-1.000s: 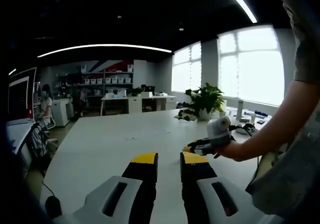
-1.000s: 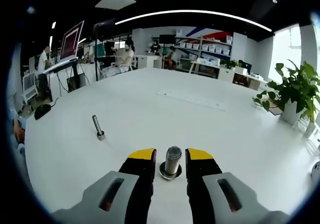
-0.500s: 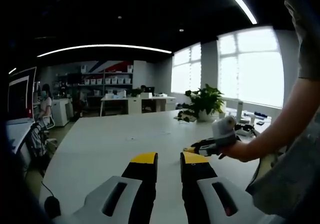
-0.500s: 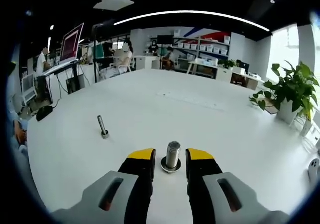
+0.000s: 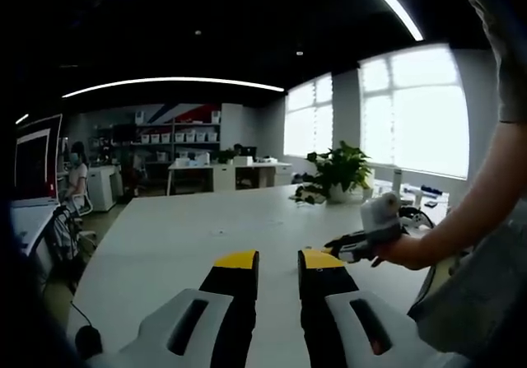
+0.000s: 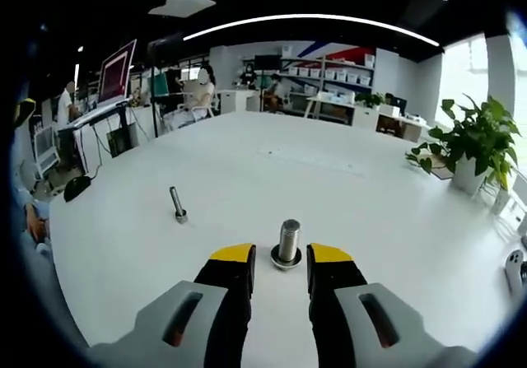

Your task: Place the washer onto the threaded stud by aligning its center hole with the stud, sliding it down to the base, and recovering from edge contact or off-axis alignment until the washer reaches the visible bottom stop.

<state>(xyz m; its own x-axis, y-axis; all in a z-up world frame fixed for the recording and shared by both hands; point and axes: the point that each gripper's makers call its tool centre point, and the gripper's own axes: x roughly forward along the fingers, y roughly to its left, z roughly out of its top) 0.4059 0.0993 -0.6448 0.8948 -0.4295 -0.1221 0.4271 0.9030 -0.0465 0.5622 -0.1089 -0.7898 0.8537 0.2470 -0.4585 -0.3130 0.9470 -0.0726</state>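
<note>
The white table (image 6: 346, 195) carries everything that matters here, a broad bare top running back toward shelving and desks at the far side of the room, with a potted plant (image 6: 473, 150) standing at its right edge as the right gripper view has it. The right gripper (image 6: 279, 261) hangs low over the near part of the table with its jaws parted and nothing between them; it is also visible in the left gripper view, held in a person's hand off to the right. The left gripper (image 5: 278, 263) sits higher and further back over the near edge, its jaws likewise apart and empty. The threaded stud (image 6: 288, 240) stands upright on the table just beyond the right gripper's yellow tips, in line with the gap between them. Around its foot lies the washer (image 6: 286, 260), flat and seated at the base, apparently level and touching the tabletop. A smaller bolt (image 6: 177, 203) stands upright well apart, toward the table's left side. Judging by how things lie, the threading and sliding down are done and the washer has reached the bottom stop; little seems left beyond pulling the right gripper clear, though a slight tilt in the washer is too small to rule out.
</note>
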